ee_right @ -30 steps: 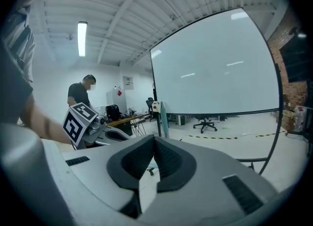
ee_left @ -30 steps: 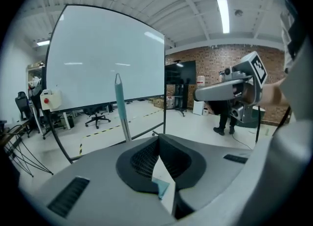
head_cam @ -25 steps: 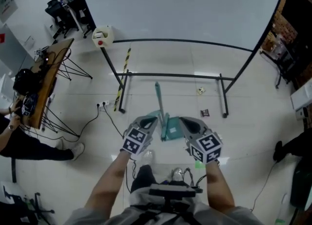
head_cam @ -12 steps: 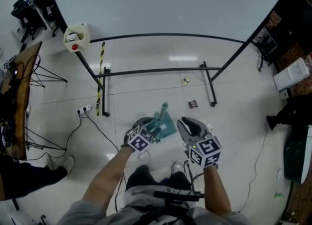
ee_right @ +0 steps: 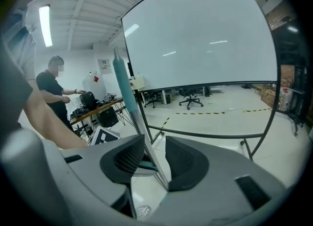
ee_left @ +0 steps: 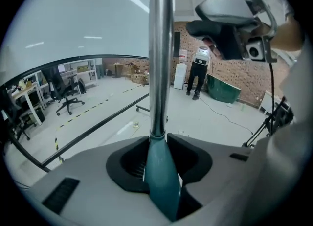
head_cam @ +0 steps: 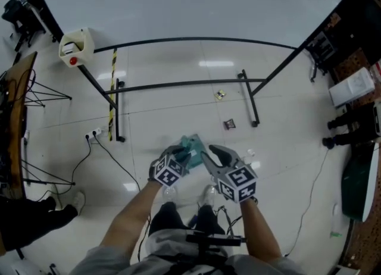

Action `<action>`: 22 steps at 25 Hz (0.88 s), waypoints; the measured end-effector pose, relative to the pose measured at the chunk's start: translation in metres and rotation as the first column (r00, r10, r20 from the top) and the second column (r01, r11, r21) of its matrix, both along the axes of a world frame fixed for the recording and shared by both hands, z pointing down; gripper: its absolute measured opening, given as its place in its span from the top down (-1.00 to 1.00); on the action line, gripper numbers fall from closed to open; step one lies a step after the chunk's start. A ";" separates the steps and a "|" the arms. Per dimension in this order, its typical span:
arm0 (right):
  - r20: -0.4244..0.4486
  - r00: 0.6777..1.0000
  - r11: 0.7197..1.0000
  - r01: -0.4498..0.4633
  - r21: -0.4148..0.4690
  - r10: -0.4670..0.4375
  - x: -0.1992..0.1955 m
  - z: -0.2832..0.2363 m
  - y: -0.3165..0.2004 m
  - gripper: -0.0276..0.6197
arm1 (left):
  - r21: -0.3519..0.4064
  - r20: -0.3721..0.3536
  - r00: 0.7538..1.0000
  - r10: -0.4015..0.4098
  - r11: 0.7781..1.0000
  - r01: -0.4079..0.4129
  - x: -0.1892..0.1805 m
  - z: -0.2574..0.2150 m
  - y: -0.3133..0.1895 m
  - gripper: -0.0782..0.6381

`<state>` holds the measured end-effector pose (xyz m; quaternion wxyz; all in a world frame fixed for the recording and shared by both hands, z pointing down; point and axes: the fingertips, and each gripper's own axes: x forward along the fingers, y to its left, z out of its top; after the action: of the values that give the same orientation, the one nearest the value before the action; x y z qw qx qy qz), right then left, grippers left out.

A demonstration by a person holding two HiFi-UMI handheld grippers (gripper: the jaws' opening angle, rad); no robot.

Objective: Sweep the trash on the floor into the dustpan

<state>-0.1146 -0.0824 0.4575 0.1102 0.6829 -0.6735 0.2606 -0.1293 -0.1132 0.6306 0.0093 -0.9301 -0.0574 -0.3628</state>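
White tiled floor (head_cam: 286, 149), black tube frame (head_cam: 178, 81)

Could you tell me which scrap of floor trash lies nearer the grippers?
The dark scrap; the paler scrap lies farther off, close to the frame's floor bar.

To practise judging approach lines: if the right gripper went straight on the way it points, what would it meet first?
The thin pole: it already stands between the tongs of the right gripper, which have just been opening and do not clamp it. Depth is unclear, but nothing looks nearer.
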 end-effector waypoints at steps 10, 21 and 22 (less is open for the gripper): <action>0.041 0.976 0.977 0.214 0.017 -0.215 -0.022 0.037 -0.057 0.34 | -0.027 -0.006 1.000 0.000 1.000 0.000 0.004 0.000 0.006 0.44; 0.008 0.959 0.959 0.281 0.026 -0.282 -0.021 0.035 -0.056 0.57 | -0.045 -0.029 1.000 0.012 0.999 -0.014 0.005 -0.001 0.008 0.44; 0.008 0.960 0.959 0.281 0.030 -0.281 -0.020 0.036 -0.056 0.57 | -0.045 -0.033 0.999 0.013 0.999 -0.014 0.005 -0.001 0.009 0.44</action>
<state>-0.1342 -0.1387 0.4930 0.1324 0.5803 -0.7679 0.2368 -0.1243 -0.1040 0.6296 -0.0083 -0.9355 -0.0717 -0.3460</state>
